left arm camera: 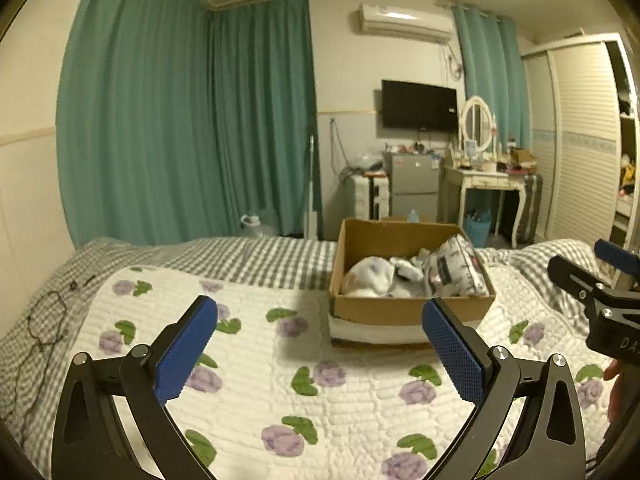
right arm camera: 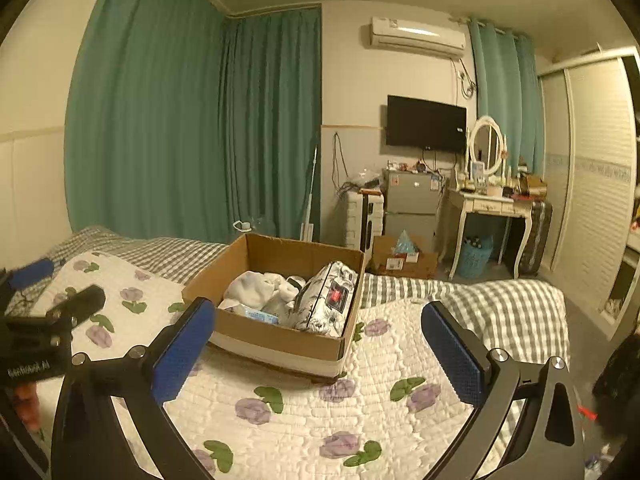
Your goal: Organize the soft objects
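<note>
A cardboard box (left arm camera: 408, 310) (right arm camera: 280, 340) stands on the flowered quilt (left arm camera: 260, 380) (right arm camera: 380, 420) on the bed. In it lie a white plush toy (left arm camera: 370, 276) (right arm camera: 252, 290), a patterned soft pouch (left arm camera: 456, 270) (right arm camera: 328, 300) and a light blue packet (right arm camera: 260, 315). My left gripper (left arm camera: 320, 332) is open and empty, above the quilt in front of the box; it also shows at the left edge of the right wrist view (right arm camera: 56, 284). My right gripper (right arm camera: 318, 340) is open and empty near the box's front right corner; it shows at the right of the left wrist view (left arm camera: 592, 268).
A grey checked blanket (left arm camera: 240, 256) (right arm camera: 500, 300) covers the far side of the bed. A thin cable (left arm camera: 44, 320) lies at the bed's left. Beyond the bed stand a small fridge (right arm camera: 410, 208), a dressing table (right arm camera: 488, 208), a floor box (right arm camera: 400, 260) and a wardrobe (right arm camera: 600, 184).
</note>
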{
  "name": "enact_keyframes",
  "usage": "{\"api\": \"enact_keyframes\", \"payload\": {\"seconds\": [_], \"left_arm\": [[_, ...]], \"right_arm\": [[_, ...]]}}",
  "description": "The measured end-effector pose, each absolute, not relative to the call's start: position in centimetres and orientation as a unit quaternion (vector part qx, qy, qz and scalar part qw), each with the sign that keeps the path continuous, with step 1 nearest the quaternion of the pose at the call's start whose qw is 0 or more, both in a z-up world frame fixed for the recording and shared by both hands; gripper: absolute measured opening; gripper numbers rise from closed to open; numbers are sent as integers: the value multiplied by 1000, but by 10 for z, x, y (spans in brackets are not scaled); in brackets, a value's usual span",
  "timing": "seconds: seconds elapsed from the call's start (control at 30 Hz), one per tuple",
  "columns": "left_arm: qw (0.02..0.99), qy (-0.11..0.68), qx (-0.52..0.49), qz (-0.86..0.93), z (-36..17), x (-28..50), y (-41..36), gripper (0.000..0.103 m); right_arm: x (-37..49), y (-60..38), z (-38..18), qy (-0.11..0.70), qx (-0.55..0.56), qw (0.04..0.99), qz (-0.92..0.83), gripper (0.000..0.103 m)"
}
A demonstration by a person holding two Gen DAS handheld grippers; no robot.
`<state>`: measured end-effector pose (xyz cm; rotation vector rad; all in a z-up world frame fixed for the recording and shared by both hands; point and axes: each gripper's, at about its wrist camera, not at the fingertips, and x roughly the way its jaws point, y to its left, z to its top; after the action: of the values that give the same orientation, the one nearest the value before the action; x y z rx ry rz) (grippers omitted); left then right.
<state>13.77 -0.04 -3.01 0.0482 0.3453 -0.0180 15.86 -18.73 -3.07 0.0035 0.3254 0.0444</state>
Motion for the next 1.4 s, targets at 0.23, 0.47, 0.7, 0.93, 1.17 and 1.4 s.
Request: {"api": "enact_keyframes", "payload": {"seconds": [0.23, 0.47, 0.7, 0.93, 1.17, 1.4], "left_arm": [[987, 161, 22, -12, -31, 131, -5, 103], [985, 169, 14, -12, -35, 134, -1, 103], [985, 173, 10, -11, -35, 134, 2, 103], [984, 175, 9, -9, -34, 134, 2, 103], [984, 176, 13, -2, -35, 135, 1, 103], [984, 178, 13, -4, -37, 135, 0, 103]], "right_arm": [[155, -187, -30, 162, 1, 987, 19, 103], [153, -186, -30, 161, 6, 987, 18, 103], [153, -183, -30, 165, 1, 986, 19, 103], [153, -180, -32, 165, -1, 986, 18, 103], [154, -179, -33, 166, -1, 986, 18, 103], [155, -179, -35, 168, -4, 986, 17, 103]]}}
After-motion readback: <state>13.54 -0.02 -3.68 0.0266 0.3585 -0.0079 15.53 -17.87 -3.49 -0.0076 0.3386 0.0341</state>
